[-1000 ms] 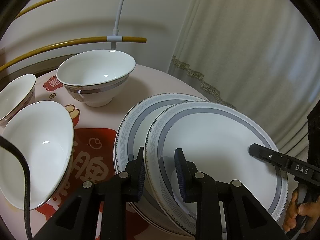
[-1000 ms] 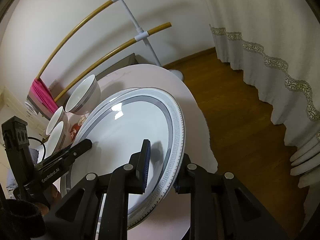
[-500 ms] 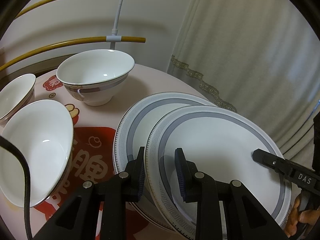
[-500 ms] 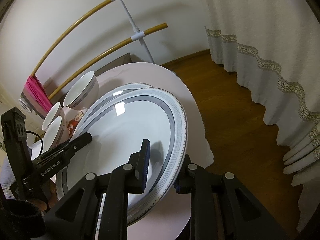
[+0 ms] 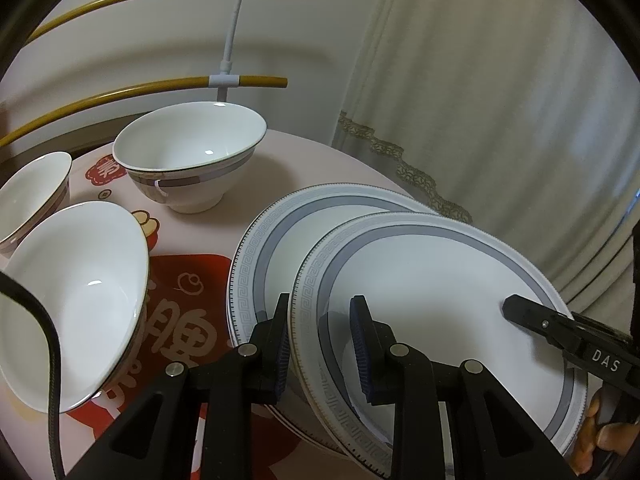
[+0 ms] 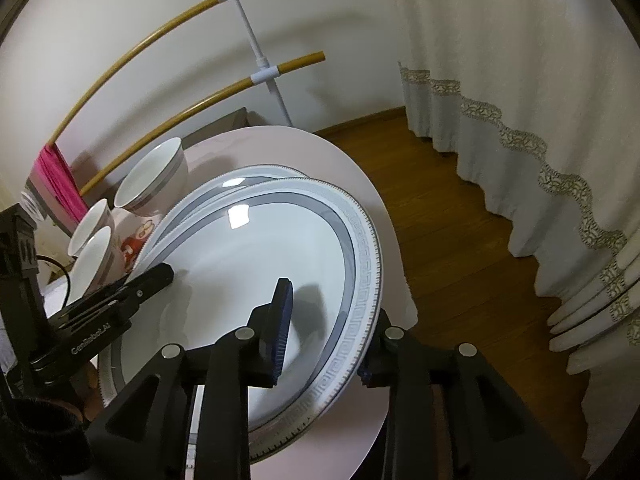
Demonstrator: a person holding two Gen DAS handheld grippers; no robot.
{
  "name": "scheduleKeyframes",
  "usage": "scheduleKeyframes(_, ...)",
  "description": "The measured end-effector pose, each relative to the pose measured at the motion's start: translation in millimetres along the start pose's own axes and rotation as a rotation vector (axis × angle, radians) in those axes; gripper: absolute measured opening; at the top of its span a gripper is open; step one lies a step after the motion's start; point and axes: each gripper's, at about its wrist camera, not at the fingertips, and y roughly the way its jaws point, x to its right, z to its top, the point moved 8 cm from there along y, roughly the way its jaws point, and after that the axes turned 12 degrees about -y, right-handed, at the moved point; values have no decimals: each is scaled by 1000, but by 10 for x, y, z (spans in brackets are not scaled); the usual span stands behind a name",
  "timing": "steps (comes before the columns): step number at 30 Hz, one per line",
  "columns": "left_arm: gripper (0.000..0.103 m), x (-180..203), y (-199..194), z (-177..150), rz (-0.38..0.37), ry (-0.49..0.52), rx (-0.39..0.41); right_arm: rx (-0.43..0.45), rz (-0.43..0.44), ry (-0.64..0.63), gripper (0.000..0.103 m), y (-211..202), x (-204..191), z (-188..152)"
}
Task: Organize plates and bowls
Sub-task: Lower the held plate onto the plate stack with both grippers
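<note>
Top white round ceramic plate w/ grey key-pattern rim (image 5: 440,292) sits offset on matching lower plate (image 5: 280,236), overhanging toward R side.
L gripper (image 5: 320,344) clenched on top plate's near-left rim.
R gripper (image 6: 324,332) straddles opposite rim; jaws just been opening, inner pad clear of plate, grip released.
Judgement: L hand alone controls plate; slide left to align stack.
Three white bowls (image 5: 188,160) left of plates.
Surface: round pink table (image 6: 352,160), red print mat (image 5: 180,300).
Room: wood floor, cream lace-trim curtain (image 6: 520,80).
</note>
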Motion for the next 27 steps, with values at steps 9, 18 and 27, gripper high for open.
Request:
scheduleKeyframes(9,24,-7,-17,6,-8,3,-1,-13,-44,-1,33,33,7,16)
scheduleKeyframes(18,24,-7,-30,13,-13,3,3,-29,-61,30,36,94,33,53)
scheduleKeyframes(27,24,-9,-39,8,-11,6,5,-22,-1,81,36,152,90,55)
